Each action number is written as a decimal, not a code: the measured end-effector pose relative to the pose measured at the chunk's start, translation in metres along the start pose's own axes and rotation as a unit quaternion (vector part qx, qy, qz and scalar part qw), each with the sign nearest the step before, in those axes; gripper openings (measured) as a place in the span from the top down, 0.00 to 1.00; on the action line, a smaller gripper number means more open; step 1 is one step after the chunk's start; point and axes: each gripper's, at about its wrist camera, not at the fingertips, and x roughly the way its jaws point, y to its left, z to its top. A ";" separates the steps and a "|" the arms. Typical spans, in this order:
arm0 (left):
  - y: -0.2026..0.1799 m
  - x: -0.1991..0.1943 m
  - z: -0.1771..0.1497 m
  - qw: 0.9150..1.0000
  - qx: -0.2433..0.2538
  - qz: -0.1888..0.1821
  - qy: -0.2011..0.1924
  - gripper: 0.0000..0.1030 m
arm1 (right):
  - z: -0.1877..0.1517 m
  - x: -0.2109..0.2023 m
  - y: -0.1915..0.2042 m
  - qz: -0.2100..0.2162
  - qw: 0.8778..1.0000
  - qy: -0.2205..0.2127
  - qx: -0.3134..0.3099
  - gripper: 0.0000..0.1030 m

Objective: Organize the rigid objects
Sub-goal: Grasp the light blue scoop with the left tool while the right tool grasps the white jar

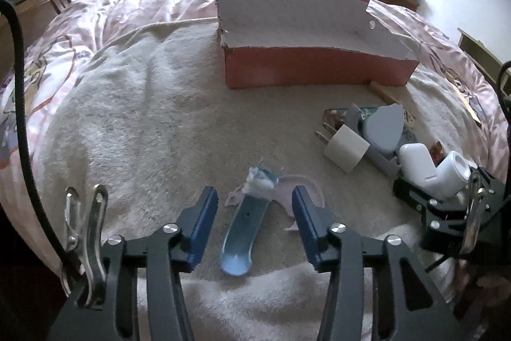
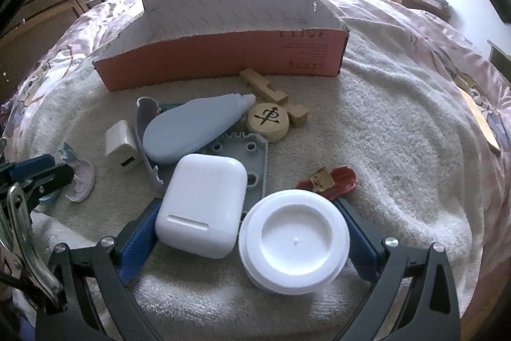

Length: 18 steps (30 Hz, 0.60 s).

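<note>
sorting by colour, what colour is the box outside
Reddish-orange outside, white inside; the box shows best in the right wrist view.

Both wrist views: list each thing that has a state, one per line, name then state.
red box: open, no lid on it
earbud case: lid closed
white jar: on its side
left gripper: open around blue shoehorn
right gripper: open wide, case and jar between its jaws

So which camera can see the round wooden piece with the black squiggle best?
The right wrist view. The round wooden piece lies face-up there, its black mark plain, between the wooden blocks and the gray plastic part. In the left wrist view it is not visible, apparently behind the pile.
</note>
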 end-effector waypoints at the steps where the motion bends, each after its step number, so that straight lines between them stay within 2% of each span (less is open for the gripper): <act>1: 0.002 -0.001 -0.001 1.000 -0.002 0.000 0.001 0.54 | 0.000 -0.001 0.000 0.001 1.000 0.000 0.000 0.01; 7: 0.014 0.000 -0.011 1.000 -0.023 -0.006 0.018 0.67 | 0.001 -0.005 -0.004 0.013 1.000 -0.002 0.008 0.03; 14: 0.007 0.008 -0.012 1.000 -0.006 0.004 0.013 0.68 | 0.001 -0.014 -0.003 0.023 1.000 -0.006 -0.004 0.05; 18: 0.007 0.003 -0.011 1.000 -0.007 -0.006 0.008 0.79 | 0.001 -0.022 0.000 0.031 0.999 -0.010 -0.018 0.05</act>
